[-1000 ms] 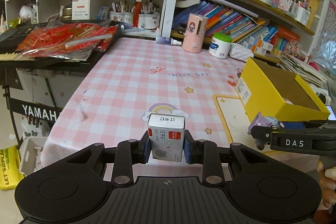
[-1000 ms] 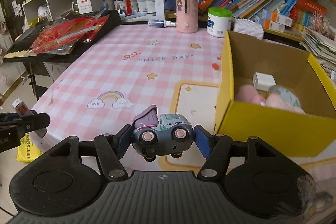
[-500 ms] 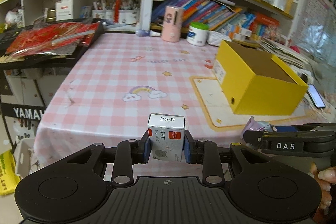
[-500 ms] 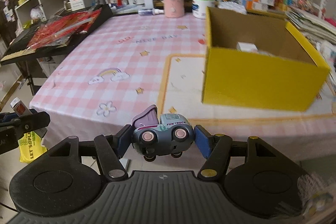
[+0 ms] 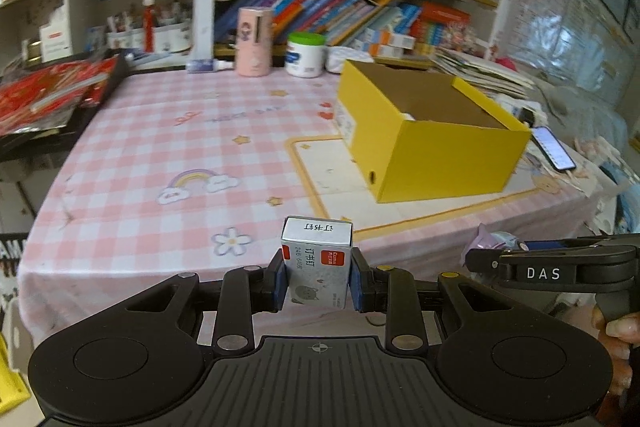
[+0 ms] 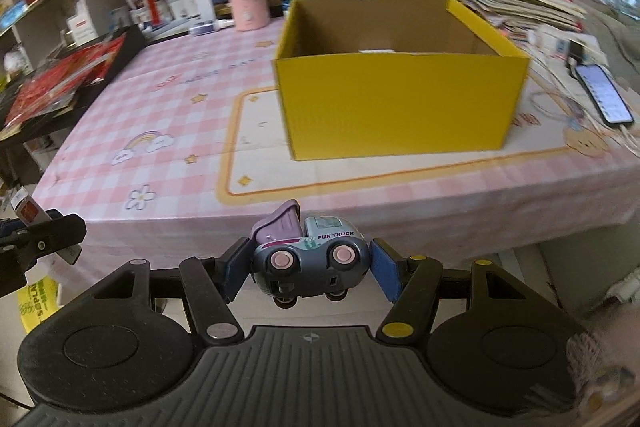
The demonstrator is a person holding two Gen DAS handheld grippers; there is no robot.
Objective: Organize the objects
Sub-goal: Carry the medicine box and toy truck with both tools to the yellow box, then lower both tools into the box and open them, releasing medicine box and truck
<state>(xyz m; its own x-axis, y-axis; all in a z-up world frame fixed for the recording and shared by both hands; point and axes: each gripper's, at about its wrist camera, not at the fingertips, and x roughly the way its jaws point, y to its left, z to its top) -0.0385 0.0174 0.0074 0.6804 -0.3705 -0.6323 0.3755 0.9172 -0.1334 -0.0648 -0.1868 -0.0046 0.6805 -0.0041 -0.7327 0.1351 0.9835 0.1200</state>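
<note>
My left gripper (image 5: pixel 318 283) is shut on a small grey staple box (image 5: pixel 317 263) with a red label, held upright just off the table's front edge. My right gripper (image 6: pixel 310 265) is shut on a grey-blue toy truck (image 6: pixel 310 259) with pink wheels and a purple tipper, also in front of the table edge. The right gripper shows at the right of the left wrist view (image 5: pixel 548 267). An open yellow cardboard box (image 6: pixel 400 95) stands on the pink checked tablecloth (image 5: pixel 160 147); a white item barely shows inside it.
A pink cylinder (image 5: pixel 254 41) and a white jar with a green lid (image 5: pixel 305 55) stand at the table's back. A black keyboard with red packets (image 5: pixel 48 99) lies at the left. A phone (image 6: pixel 604 93) lies right of the box. Bookshelves rise behind.
Both grippers have drawn back from over the table to in front of its near edge, each holding its object. The yellow box now looks farther away.
</note>
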